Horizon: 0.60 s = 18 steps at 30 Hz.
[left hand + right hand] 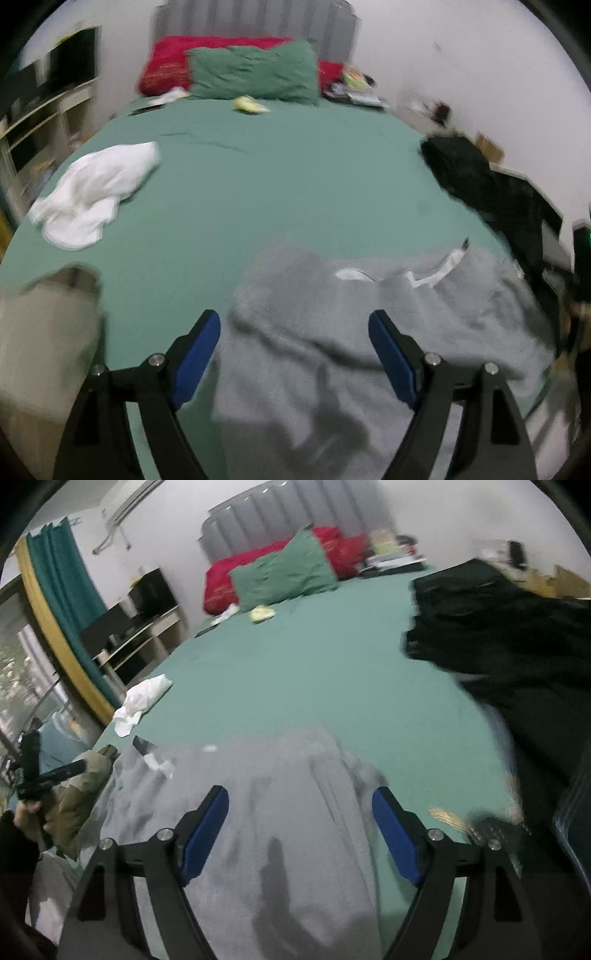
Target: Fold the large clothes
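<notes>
A soft, fuzzy gray garment (pixel 332 350) lies rumpled on the smooth green bed (pixel 277 177). Above it, the left gripper (pixel 294 325) and right gripper (pixel 300 801) have their blue fingers spread wide, holding nothing.

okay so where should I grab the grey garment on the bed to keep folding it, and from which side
Probably the grey garment at its far edge near the white drawstrings, coming from above: it lies flat on the green bed, so only an edge offers a pinchable fold.

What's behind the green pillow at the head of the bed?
A red pillow lies behind the green pillow, with the grey headboard beyond. The red pillow's middle is covered.
</notes>
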Each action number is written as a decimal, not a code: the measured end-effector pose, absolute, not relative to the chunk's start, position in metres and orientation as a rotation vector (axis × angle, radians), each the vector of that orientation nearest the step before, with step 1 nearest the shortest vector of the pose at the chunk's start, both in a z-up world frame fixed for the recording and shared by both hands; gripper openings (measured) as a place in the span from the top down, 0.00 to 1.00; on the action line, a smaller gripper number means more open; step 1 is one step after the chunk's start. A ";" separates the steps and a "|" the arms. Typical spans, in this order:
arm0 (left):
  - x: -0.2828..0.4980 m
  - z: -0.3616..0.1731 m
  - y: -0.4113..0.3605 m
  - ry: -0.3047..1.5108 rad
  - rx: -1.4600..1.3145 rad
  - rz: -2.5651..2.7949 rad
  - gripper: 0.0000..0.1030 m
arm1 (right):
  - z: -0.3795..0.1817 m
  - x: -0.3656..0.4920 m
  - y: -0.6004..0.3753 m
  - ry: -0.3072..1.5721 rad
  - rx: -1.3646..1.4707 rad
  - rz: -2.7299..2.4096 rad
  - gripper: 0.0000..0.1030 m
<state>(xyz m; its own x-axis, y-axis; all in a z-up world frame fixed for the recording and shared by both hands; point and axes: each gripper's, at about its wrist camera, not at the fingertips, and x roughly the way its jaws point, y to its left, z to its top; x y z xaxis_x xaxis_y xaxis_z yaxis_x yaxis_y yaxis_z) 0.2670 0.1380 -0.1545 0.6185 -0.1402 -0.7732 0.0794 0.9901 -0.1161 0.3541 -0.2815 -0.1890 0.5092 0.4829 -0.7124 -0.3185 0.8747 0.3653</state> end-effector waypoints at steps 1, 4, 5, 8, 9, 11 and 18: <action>0.280 -0.164 0.135 0.905 -0.043 -0.124 0.20 | -0.198 0.369 -0.275 0.943 0.184 0.482 0.24; 0.306 -0.190 0.137 0.920 -0.044 -0.100 0.20 | -0.231 0.402 -0.260 1.025 0.164 0.525 0.24; 0.308 -0.198 0.140 0.934 -0.059 -0.094 0.20 | -0.238 0.407 -0.257 1.040 0.178 0.550 0.25; 0.313 -0.210 0.143 0.943 -0.055 -0.150 0.83 | -0.246 0.411 -0.257 1.019 0.204 0.590 0.77; 0.315 -0.213 0.147 0.963 -0.058 -0.129 0.99 | -0.245 0.409 -0.259 1.004 0.206 0.583 0.78; 0.311 -0.205 0.155 0.913 -0.119 -0.129 0.99 | -0.228 0.403 -0.260 0.930 0.197 0.569 0.80; 0.302 -0.145 0.184 0.701 -0.223 -0.039 0.99 | -0.153 0.407 -0.290 0.671 0.241 0.488 0.81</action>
<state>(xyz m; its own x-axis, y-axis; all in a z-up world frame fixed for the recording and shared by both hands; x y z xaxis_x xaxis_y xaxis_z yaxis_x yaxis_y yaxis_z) 0.3024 0.1843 -0.1451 0.7646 -0.1105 -0.6349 -0.0388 0.9755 -0.2165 0.4071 -0.2899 -0.1528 0.6767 0.5057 -0.5352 -0.3535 0.8607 0.3663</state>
